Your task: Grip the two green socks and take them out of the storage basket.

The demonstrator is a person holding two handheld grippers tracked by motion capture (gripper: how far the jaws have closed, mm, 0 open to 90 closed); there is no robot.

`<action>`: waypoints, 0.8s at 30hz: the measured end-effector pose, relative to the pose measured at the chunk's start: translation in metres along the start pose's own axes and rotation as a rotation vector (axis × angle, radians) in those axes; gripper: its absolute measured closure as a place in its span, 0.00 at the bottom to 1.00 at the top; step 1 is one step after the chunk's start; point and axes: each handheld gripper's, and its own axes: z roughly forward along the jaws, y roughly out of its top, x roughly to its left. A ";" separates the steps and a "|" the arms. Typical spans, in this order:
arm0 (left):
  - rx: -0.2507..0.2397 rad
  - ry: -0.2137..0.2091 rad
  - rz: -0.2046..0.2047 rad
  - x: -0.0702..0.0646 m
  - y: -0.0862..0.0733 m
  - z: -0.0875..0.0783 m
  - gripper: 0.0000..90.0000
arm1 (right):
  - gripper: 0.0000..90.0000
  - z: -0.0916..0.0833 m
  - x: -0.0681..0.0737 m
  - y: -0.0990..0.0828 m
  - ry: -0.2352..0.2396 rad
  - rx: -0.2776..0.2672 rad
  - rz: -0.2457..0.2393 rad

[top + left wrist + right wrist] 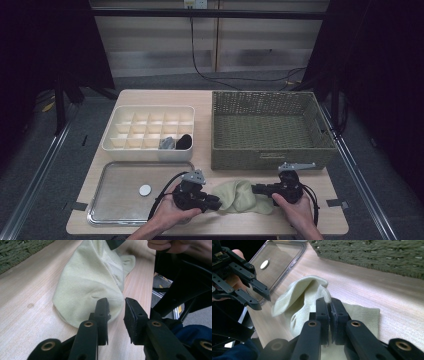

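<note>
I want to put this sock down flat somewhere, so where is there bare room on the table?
Free: the woven green basket is bare inside, and the clear tray holds just a white disc. Crowded: the front edge, where the pale green sock lies between both claws.

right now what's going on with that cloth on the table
A person holds a gripper in each hand at the near edge of the table. The right gripper is shut on a fold of the pale green cloth, lifting part of it. The left gripper stands open at the cloth's other end, jaws apart and not gripping it. Behind lie an empty woven basket, a divided box with two small items, and a clear tray.
</note>
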 end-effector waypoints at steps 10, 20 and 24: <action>0.046 0.040 0.056 0.000 -0.002 0.013 0.76 | 0.96 0.002 -0.001 -0.001 0.005 0.008 0.008; 0.089 0.074 0.104 0.000 -0.004 0.021 0.89 | 0.96 0.002 -0.002 -0.002 0.003 0.013 0.009; 0.100 0.088 0.126 0.001 -0.004 0.022 0.94 | 0.95 0.003 -0.003 -0.002 0.004 0.017 0.011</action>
